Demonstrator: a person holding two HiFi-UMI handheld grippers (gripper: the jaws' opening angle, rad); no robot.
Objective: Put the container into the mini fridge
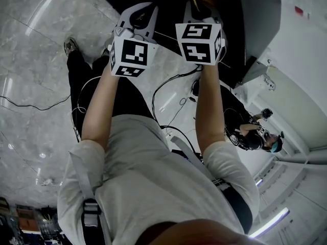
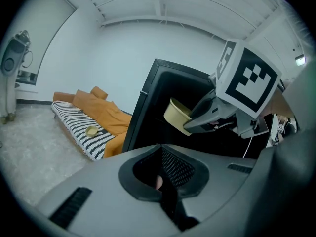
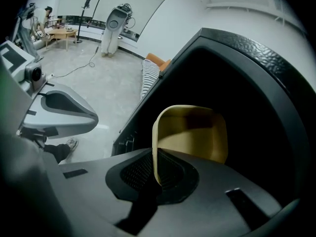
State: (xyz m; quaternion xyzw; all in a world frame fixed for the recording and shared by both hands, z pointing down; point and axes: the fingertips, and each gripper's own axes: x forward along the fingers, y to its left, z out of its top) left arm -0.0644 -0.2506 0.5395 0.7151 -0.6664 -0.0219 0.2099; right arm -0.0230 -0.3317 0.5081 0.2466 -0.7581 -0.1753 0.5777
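1. Gripped the container (image 3: 192,132) by one thin side wall with the right gripper (image 3: 155,174), jaws closed tight on that yellow wall
2. Held it in the air at the mouth of the mini fridge (image 3: 256,58), open side up and tilted, against the dark inside and not yet set down on anything
3. Held the left gripper (image 2: 165,184) just beside on the left, outside the opening, jaws shut together with nothing between them
4. Judged the step in hand as the carry into the opening, with the pick-up done and the placing not yet done
5. Called next for a push deeper into the cavity, a lowering onto whatever surface lay inside, then a release and a straight pull back without dragging the container out again
6. Made out no shelf in the black interior, possibly only for lack of light, so called for a slow approach
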